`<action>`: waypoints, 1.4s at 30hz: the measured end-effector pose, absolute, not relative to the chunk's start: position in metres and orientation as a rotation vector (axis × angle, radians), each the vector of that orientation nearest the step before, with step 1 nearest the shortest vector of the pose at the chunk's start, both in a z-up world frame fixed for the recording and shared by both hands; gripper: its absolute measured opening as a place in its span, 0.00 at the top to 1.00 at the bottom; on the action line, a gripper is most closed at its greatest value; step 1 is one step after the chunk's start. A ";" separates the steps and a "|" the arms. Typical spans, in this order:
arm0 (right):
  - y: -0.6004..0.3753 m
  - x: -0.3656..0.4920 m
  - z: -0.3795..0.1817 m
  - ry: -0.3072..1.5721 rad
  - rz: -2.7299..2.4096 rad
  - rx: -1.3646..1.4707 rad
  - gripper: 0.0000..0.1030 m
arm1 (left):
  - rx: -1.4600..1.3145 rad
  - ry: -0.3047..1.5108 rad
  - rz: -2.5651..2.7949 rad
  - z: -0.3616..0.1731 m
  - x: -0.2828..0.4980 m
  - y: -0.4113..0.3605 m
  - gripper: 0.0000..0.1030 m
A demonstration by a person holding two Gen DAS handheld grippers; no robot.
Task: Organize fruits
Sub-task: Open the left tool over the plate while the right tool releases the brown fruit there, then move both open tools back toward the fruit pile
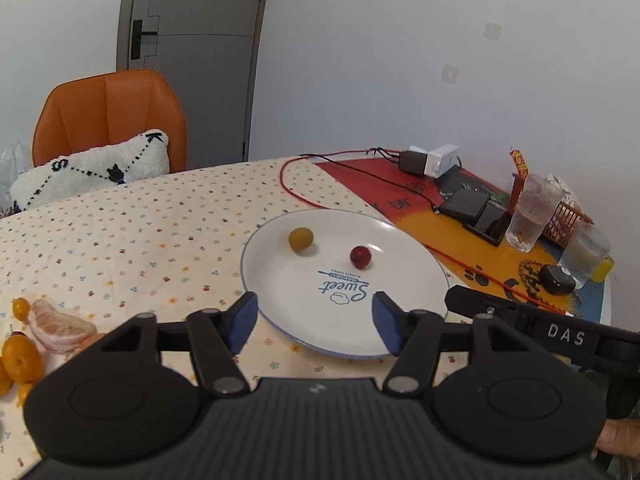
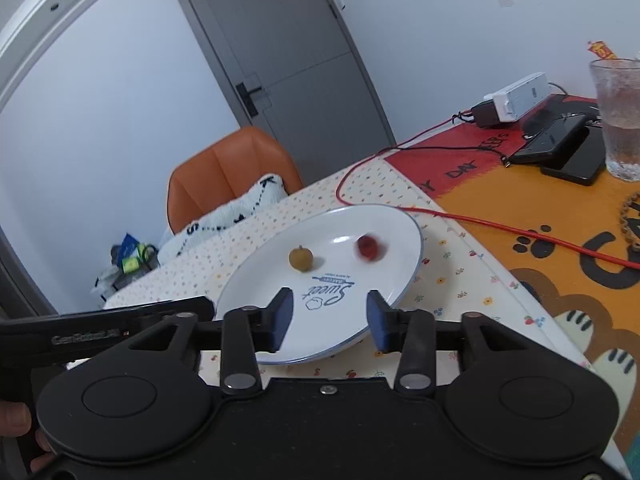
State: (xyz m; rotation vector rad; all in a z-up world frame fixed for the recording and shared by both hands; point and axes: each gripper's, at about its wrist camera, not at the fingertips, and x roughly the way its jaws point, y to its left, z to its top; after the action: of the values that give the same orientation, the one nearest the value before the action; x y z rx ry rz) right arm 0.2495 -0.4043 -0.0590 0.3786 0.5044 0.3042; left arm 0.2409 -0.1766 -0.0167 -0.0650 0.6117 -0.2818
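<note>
A white plate with blue "Sweet" lettering sits on the dotted tablecloth. On it lie a small yellow-green fruit and a small red fruit. My left gripper is open and empty over the plate's near rim. To its left lie a peeled orange segment and several small orange kumquats. In the right wrist view the plate holds the yellow-green fruit and the blurred red fruit. My right gripper is open and empty above the plate's near part.
A red cable runs past the plate. Drinking glasses, black devices, a white power strip and a small red basket crowd the orange mat at the right. An orange chair with a pillow stands behind the table.
</note>
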 end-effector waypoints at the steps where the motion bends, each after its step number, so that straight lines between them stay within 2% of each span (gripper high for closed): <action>1: -0.406 0.247 -0.058 0.499 0.301 0.394 0.53 | -0.070 0.605 -0.276 -0.014 0.237 -0.173 0.31; 5: -0.410 0.236 -0.052 0.466 0.292 0.425 0.35 | -0.101 0.569 -0.241 -0.005 0.223 -0.155 0.19; 7: -0.408 0.231 -0.049 0.457 0.295 0.417 0.26 | -0.130 0.563 -0.235 -0.002 0.218 -0.144 0.17; 9: -0.405 0.226 -0.046 0.447 0.305 0.413 0.12 | -0.160 0.566 -0.227 -0.001 0.214 -0.132 0.17; 12: -0.397 0.222 -0.042 0.448 0.327 0.405 0.00 | -0.213 0.562 -0.190 0.001 0.207 -0.113 0.16; 16: -0.384 0.218 -0.039 0.468 0.340 0.398 0.00 | -0.215 0.529 -0.136 0.007 0.191 -0.093 0.16; 20: -0.366 0.212 -0.035 0.454 0.320 0.351 0.00 | -0.184 0.501 -0.094 0.015 0.173 -0.076 0.10; 28: -0.338 0.204 -0.022 0.458 0.364 0.300 0.00 | -0.127 0.480 -0.034 0.026 0.143 -0.049 0.10; 42: -0.295 0.188 -0.013 0.475 0.478 0.249 0.00 | -0.208 0.461 -0.001 0.016 0.111 0.012 0.09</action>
State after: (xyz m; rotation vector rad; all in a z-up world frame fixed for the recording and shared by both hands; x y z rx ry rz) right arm 0.1883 -0.2951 -0.0135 0.2494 0.4750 0.4777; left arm 0.1109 0.0115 0.0155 -0.2076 0.4609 -0.0010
